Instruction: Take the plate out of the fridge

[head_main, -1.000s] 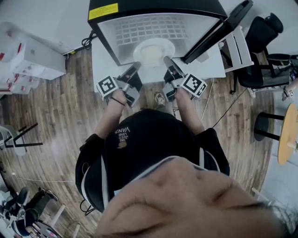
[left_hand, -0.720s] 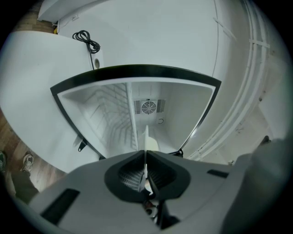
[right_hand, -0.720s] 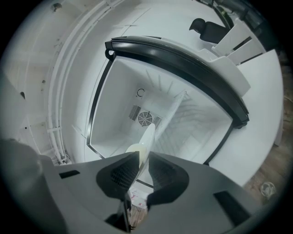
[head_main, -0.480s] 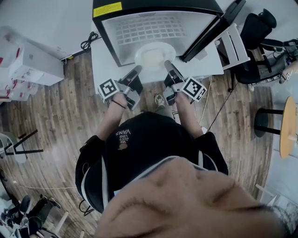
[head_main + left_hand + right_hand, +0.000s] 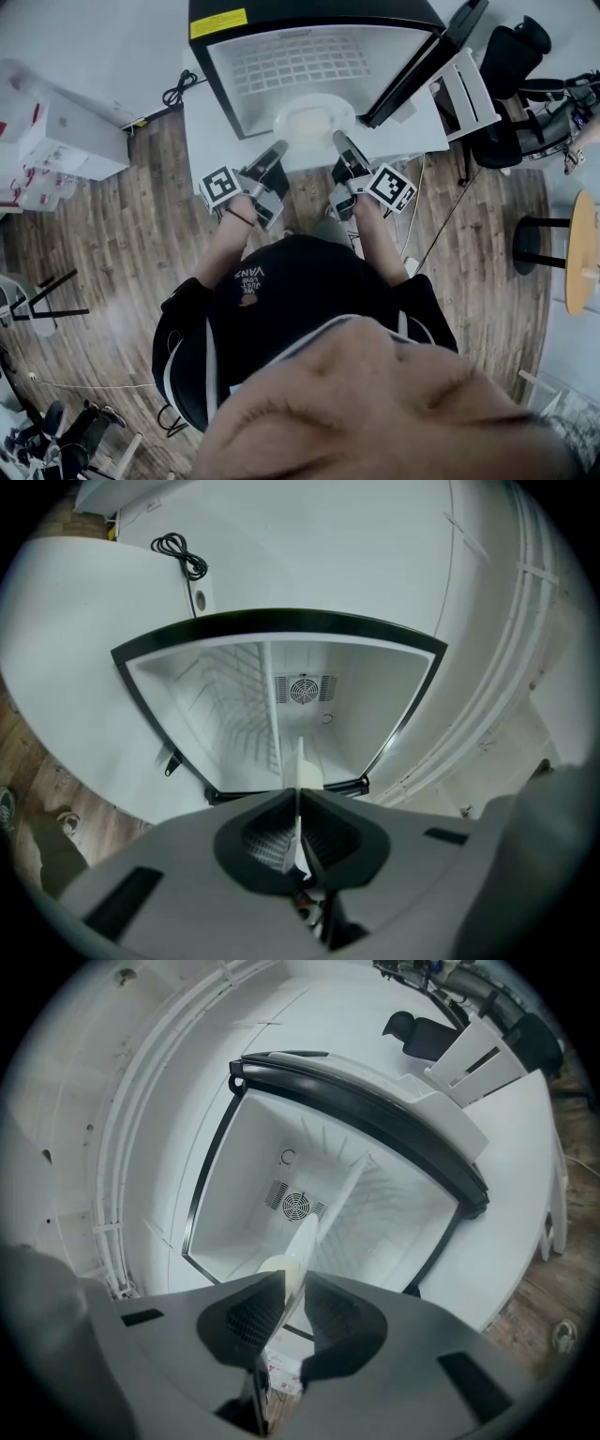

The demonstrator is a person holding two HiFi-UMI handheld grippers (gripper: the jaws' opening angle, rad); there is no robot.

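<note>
A white plate hangs at the mouth of the open black fridge, half over its white interior. My left gripper is shut on the plate's left rim, and my right gripper is shut on its right rim. In the left gripper view the plate shows edge-on, pinched between the pads of the left gripper. The right gripper view also has the plate edge-on, inside the right gripper. Behind it are the fridge's back wall and its fan.
The fridge door stands open to the right. The fridge rests on a white stand on a wooden floor. A black office chair and a round wooden table are at right, white boxes at left.
Both grippers have drawn back a little toward the person with the plate between them, so more of the plate is outside the fridge mouth.
</note>
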